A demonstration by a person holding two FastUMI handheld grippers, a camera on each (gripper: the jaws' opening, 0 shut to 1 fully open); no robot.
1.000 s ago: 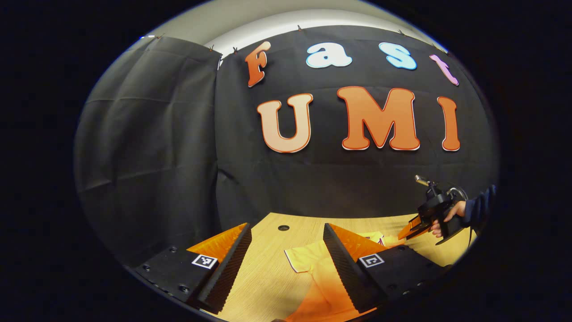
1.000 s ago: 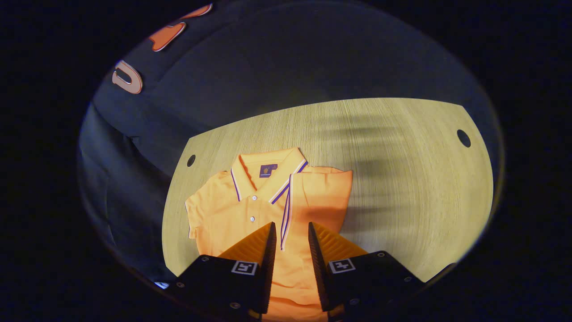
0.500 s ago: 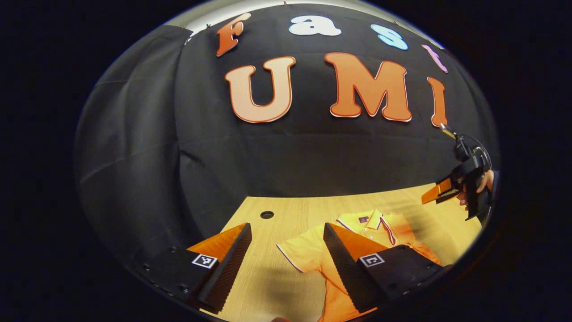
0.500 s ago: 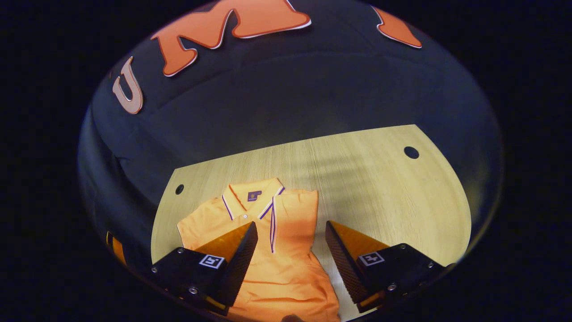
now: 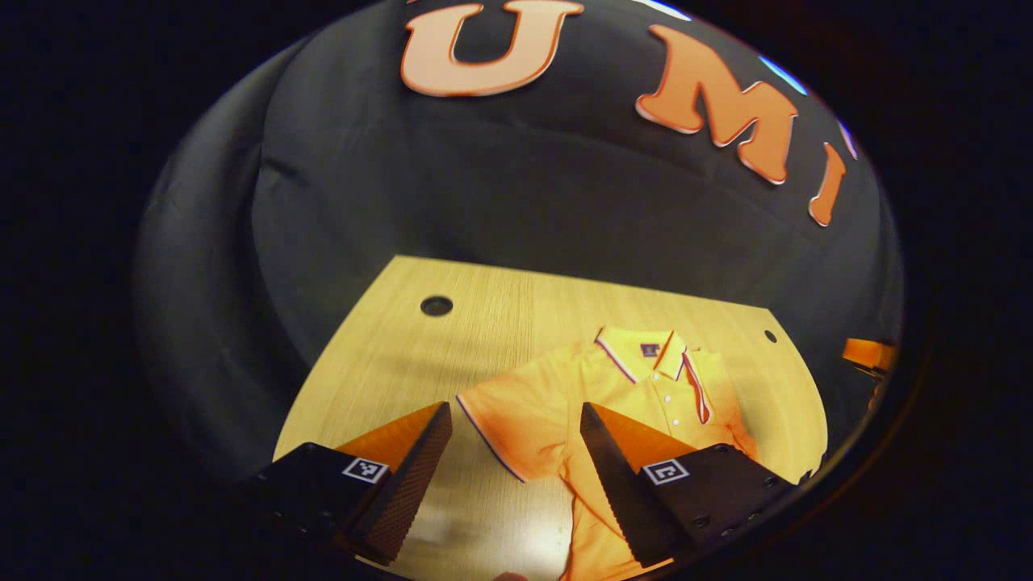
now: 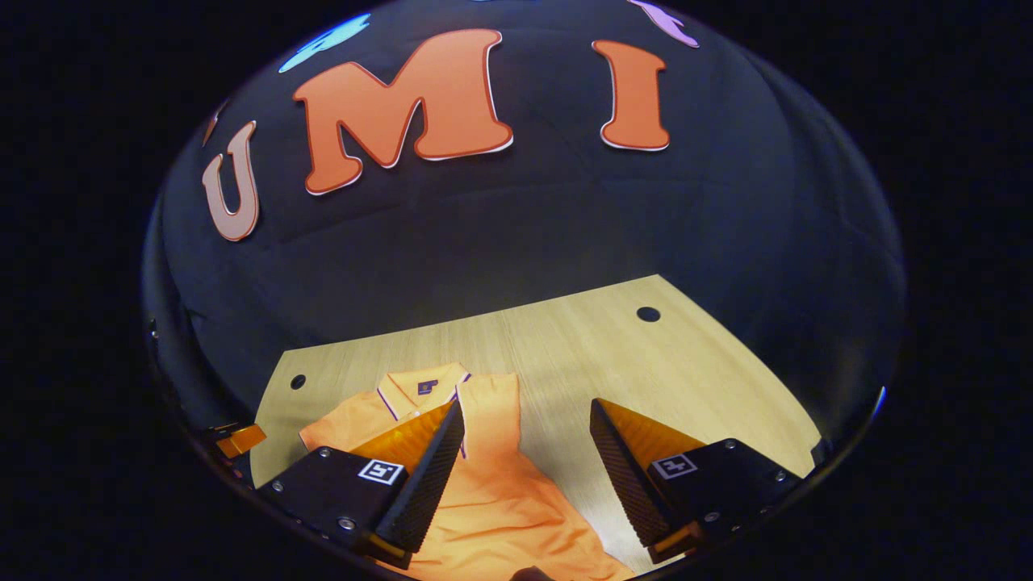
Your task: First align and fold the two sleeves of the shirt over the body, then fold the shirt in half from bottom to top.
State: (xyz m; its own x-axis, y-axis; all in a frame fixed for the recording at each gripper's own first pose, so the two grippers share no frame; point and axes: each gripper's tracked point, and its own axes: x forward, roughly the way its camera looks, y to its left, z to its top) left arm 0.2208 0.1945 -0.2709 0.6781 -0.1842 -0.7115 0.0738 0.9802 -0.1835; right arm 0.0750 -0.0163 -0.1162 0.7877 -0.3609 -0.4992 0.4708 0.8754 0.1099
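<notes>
Orange shirt point(image 5: 637, 395) lies flat near the table's point(image 5: 484, 323) front edge, one sleeve point(image 5: 516, 420) unfolded, and my left gripper point(image 5: 512, 452) and right gripper point(image 6: 526, 452), both spread empty, risk bunching cloth if I pinch carelessly.

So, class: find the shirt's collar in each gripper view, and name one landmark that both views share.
Left gripper view: the collar sits right of centre, above that gripper's right-hand finger.
Right gripper view: the collar sits lower left, just above the left-hand finger.
Shared landmark: the round hole in the table, left of the collar.
</notes>
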